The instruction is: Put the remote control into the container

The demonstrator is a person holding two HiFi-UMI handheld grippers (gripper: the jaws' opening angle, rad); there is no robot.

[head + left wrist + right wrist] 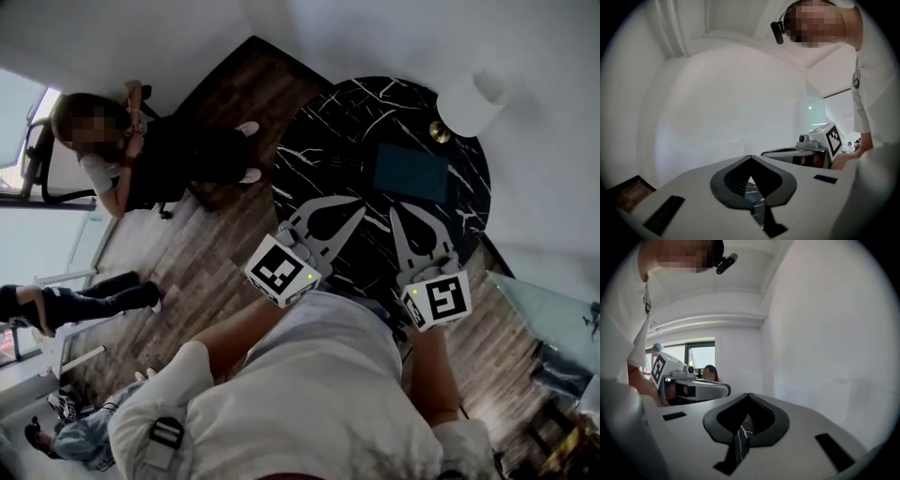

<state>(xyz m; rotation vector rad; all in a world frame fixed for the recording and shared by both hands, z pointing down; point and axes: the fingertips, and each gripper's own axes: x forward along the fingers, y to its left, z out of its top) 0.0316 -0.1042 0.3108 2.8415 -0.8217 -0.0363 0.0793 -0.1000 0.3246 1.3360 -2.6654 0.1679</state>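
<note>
In the head view a round black marble table (pixel 319 141) lies far below. On it sits a flat teal container (pixel 411 173), and left of it a dark slim shape that may be the remote control (pixel 343 162); it is too dim to be sure. My left gripper (pixel 360 212) and right gripper (pixel 397 215) are held high above the table, side by side, both shut with nothing between the jaws. In the left gripper view the left gripper (pixel 750 157) points level at a white wall, with the right gripper (pixel 801 152) beside it. The right gripper (pixel 748 395) also faces a wall.
A white cylinder (pixel 472 101) and a small brass object (pixel 439 131) stand at the table's far edge. A person (pixel 122 141) sits at the upper left on the wooden floor (pixel 187 244); another person's legs (pixel 84 300) show at left. A glass surface (pixel 553 319) is at right.
</note>
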